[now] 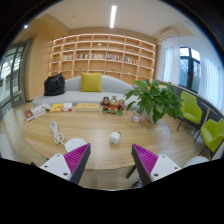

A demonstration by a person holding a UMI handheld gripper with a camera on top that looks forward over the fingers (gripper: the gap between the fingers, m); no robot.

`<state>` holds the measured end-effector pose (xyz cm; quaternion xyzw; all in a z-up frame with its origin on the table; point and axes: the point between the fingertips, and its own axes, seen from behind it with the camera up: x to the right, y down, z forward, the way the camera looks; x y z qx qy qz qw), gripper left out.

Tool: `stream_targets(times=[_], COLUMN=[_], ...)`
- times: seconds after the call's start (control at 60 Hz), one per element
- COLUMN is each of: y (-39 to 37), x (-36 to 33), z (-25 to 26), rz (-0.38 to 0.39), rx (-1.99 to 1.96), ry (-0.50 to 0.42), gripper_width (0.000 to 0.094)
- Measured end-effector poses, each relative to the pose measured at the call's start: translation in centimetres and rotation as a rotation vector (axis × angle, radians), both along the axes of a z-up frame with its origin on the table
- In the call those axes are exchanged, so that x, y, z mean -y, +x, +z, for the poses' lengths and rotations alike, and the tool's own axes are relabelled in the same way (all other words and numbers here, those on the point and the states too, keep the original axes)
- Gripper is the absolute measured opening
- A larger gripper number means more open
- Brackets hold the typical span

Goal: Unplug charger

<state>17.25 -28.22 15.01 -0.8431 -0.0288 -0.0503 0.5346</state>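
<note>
Your gripper (108,160) hangs with fingers apart, holding nothing. The charger (57,133) sits on the worktop (150,140), ahead and left; approach squarely, grip its body, not the cable.

The round table (100,140) across the lower middle looks like pale wood with a smooth, faintly shiny top. The shelving (100,55) at the upper middle is light wood too. The gripper's pads (75,160) look matt and ribbed, magenta.
</note>
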Motion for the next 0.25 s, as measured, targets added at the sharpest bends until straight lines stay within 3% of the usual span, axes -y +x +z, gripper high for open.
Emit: stream_targets(times=[0.25], y=[-0.6], x=[2.9], z=[0.9], rz=[0.027], rx=[0.013], ry=[0.018], gripper_width=[0.0853])
